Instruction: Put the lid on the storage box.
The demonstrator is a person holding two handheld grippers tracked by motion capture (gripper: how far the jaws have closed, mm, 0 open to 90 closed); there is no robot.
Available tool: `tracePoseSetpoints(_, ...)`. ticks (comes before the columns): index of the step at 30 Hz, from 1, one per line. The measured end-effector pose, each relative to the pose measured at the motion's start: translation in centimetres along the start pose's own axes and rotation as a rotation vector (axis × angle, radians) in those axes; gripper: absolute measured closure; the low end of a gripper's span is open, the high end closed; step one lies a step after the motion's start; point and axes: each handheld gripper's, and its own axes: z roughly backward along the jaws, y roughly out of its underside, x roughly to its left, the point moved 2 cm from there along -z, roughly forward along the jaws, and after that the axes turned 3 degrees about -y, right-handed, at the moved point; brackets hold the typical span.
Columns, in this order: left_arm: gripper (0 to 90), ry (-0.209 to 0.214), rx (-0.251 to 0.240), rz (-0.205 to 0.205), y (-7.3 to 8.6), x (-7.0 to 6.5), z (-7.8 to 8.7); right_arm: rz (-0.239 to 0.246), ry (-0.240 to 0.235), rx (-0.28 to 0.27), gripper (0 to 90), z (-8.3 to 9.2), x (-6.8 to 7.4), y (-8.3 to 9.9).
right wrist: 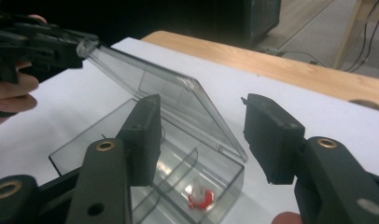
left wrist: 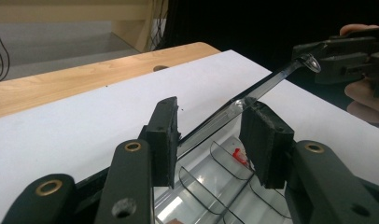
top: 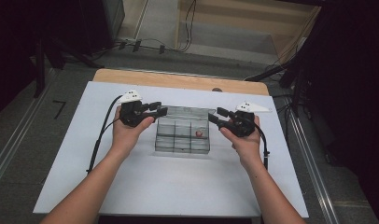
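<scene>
Forearms entering from near edge, one gripper per hand, flanking clear plastic compartment box (top: 182, 136) at centre of white table cover (top: 178, 186).
Box: rigid, transparent, rectangular, thin divider walls; small red item (top: 199, 133) in a right-side cell.
Lid (right wrist: 169, 95) — hinged at far side, raised aslant, prob. held up for access to cells.
Left gripper (top: 158, 111): at lid's left corner, jaws parted either side of lid edge; grip not confirmed.
Right gripper (top: 214, 115): released, jaws wide apart, near lid's right end.
Beyond — bare wood tabletop strip (top: 178, 80), floor cables (top: 145, 45).
</scene>
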Motion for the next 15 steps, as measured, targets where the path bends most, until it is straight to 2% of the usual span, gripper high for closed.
tracePoseSetpoints(2,56.2,0.001,-0.003,0.004,0.1,0.0,0.1,-0.002,0.007,0.006,49.5,0.2,0.0,0.4)
tracePoseSetpoints(9,56.5,0.003,-0.010,0.010,0.4,0.1,0.4,-0.016,0.020,0.037,71.2,0.2,0.4,1.7)
tracePoseSetpoints(15,56.1,0.006,-0.013,-0.002,0.6,-0.1,0.5,-0.010,-0.028,0.040,84.5,0.0,1.0,1.7)
